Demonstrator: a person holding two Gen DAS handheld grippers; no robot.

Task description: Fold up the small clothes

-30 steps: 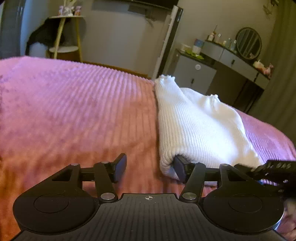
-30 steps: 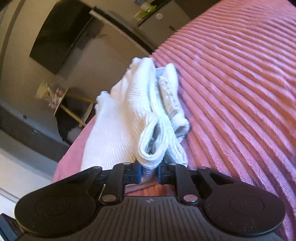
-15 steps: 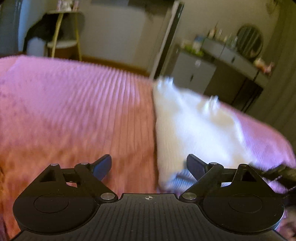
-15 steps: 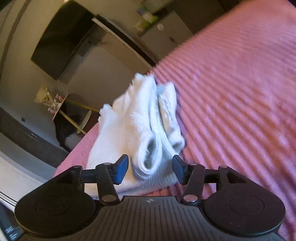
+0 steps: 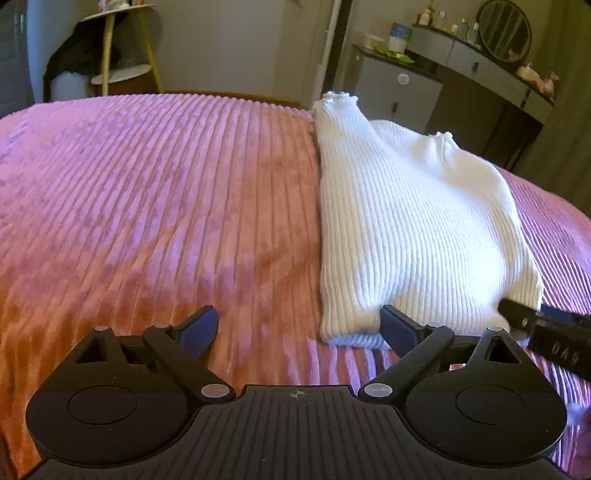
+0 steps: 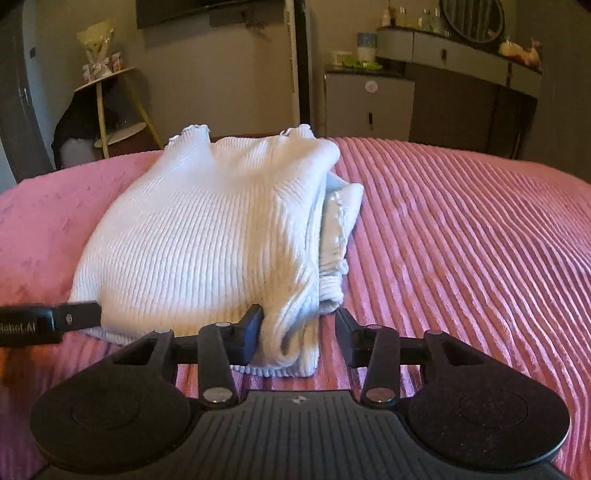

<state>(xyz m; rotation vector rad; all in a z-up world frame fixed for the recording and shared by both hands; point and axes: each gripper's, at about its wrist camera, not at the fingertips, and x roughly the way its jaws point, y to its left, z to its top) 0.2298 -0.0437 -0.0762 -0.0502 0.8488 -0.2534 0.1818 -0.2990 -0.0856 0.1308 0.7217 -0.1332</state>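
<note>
Both grippers letting go of folded white sweater (image 5: 413, 221) — left gripper (image 5: 299, 325) spread wide, empty; right gripper (image 6: 299, 325) half-parted, jaws just narrowing around loose near fold, no clamp. Next — withdraw clear.

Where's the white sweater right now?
The folded white knit sweater lies on the pink ribbed bedspread, left of centre in the right wrist view, right in the left wrist view.

A pink ribbed plush bedspread (image 5: 155, 206) fills the lower frame. Upper right stands a grey dresser (image 6: 369, 103) with a round mirror (image 5: 504, 29); upper left, a yellow-legged round shelf stand (image 5: 122, 70)
</note>
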